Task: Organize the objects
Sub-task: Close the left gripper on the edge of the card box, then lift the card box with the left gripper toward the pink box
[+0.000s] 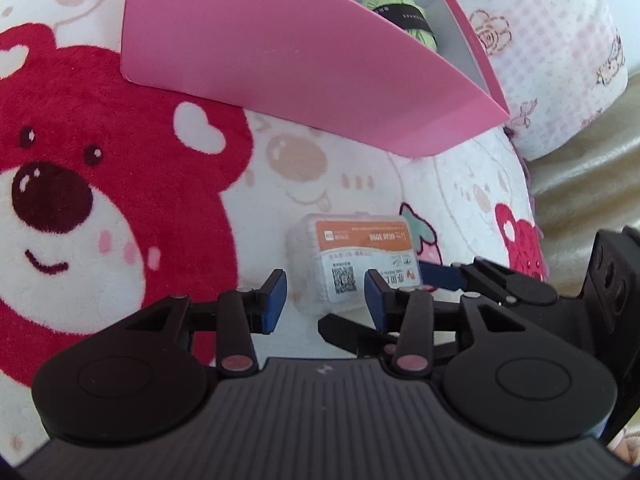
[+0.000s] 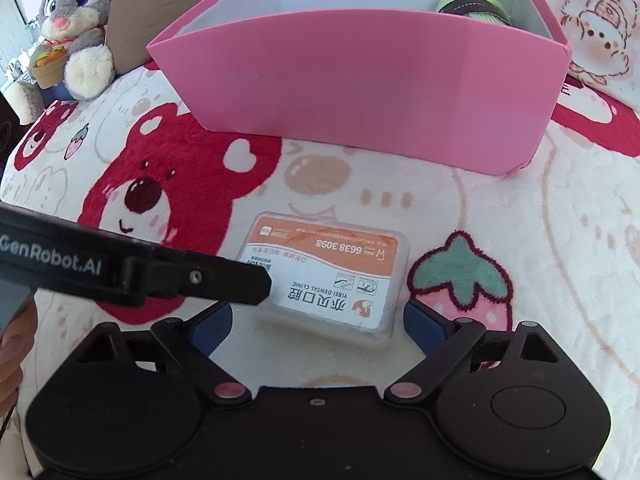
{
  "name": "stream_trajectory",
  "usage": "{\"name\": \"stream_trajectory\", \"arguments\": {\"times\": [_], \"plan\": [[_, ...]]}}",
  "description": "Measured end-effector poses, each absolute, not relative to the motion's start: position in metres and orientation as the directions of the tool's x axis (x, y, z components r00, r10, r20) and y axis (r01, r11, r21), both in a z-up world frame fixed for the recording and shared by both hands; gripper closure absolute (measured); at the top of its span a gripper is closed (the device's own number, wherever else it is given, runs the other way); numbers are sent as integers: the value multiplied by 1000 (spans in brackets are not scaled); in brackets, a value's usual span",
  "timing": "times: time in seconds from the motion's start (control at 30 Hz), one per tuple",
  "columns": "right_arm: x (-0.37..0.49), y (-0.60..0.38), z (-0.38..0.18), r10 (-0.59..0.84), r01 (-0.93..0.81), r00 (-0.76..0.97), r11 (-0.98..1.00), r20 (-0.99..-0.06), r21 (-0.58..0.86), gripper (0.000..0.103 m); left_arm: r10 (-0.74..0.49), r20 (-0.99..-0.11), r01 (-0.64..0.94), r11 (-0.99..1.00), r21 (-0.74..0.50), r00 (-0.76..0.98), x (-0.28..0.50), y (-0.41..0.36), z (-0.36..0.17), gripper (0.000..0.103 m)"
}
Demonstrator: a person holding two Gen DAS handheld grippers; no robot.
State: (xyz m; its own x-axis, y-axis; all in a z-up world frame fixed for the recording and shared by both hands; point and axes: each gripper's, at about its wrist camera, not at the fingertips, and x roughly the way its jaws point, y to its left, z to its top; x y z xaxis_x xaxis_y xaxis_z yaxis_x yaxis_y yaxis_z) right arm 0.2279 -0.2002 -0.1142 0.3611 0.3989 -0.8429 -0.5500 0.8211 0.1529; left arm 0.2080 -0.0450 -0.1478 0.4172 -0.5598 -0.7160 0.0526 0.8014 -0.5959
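The small clear plastic box (image 2: pixel 326 278) with the orange label lies flat on the fluffy bear blanket (image 2: pixel 500 360), just in front of the pink bin (image 2: pixel 360 88), and it looks light, hard and a bit slippery. The right gripper (image 2: pixel 318 322) is spread wide on both sides of it without touching. The left gripper (image 1: pixel 326 298) is only a little apart and pinches nothing, so the short ends look like the best place to squeeze.

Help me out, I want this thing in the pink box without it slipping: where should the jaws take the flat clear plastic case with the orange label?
Grip the flat clear plastic case with the orange label across its two short ends, coming down from above. It lies flat on the plush bear blanket, so only its thin edges offer opposing faces. The right gripper already straddles it, jaws open.
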Motion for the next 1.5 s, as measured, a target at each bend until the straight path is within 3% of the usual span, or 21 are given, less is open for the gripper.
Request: {"name": "stream_trajectory", "arguments": {"times": [0.23,1.5], "plan": [[227,-195,-120,397,-541,390,829,-831,143,8,-574,-681,28,773,-633,455,216,-43,-154,63],[214,-185,-111,336,-517,397,851,-854,94,5,-527,-737,77,831,-550,423,198,-62,-137,64]]}}
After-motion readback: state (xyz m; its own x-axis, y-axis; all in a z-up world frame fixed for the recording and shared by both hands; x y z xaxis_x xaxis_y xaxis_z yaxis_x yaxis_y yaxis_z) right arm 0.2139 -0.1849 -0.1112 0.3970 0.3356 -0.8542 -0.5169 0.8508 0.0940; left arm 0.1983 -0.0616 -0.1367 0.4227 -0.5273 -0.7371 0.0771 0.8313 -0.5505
